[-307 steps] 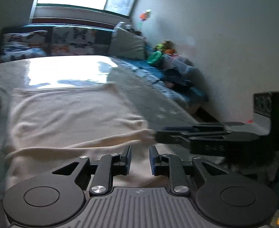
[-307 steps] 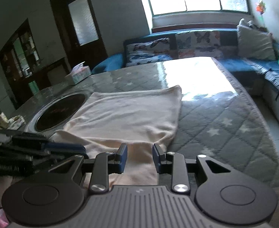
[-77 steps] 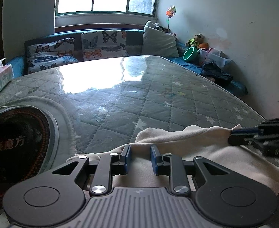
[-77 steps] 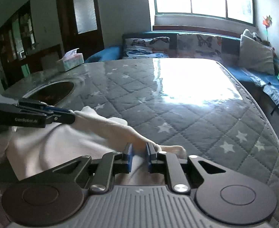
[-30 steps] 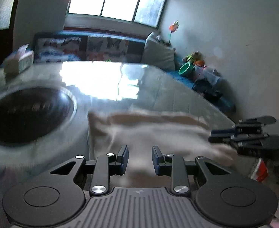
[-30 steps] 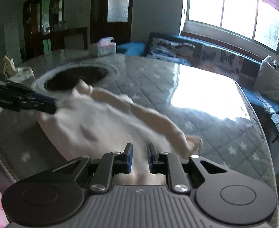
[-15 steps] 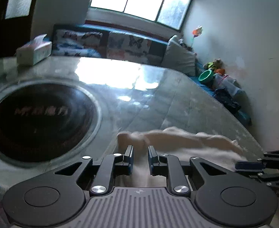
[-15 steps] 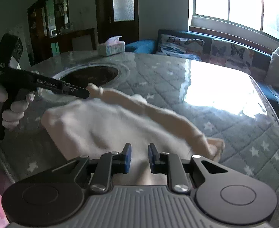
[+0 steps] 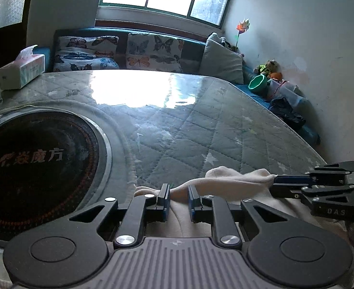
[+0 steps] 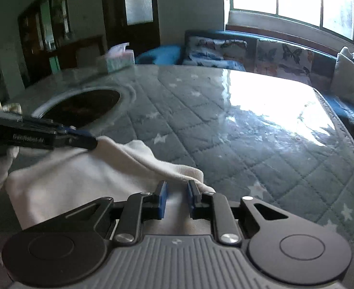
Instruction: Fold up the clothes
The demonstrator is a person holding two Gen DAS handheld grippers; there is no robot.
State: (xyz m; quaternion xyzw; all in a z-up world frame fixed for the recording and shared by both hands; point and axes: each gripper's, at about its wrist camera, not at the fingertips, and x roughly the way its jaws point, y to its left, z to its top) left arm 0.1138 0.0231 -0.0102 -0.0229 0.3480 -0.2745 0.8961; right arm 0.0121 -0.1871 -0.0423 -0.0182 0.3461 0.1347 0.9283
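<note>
A cream cloth (image 10: 85, 175) lies bunched at the near edge of the quilted grey table (image 10: 225, 130). My left gripper (image 9: 178, 198) is shut on one corner of the cloth (image 9: 227, 179); it shows in the right wrist view (image 10: 90, 142) at the cloth's left end. My right gripper (image 10: 177, 198) is shut on the other corner, and shows in the left wrist view (image 9: 273, 184) at the right. The cloth's top edge stretches between the two grippers, slightly raised. The rest of the cloth sags toward me.
A round dark hotplate (image 9: 34, 161) is set in the table at the left. A tissue box (image 9: 20, 71) stands at the far left edge. A sofa with butterfly cushions (image 9: 140, 53) runs behind the table. Toys and a green bowl (image 9: 257, 82) lie by the right wall.
Both grippers have pulled the cloth back toward the near edge and lowered it. The cloth was spread and swung in the air a second ago; now it hangs bunched between them.
</note>
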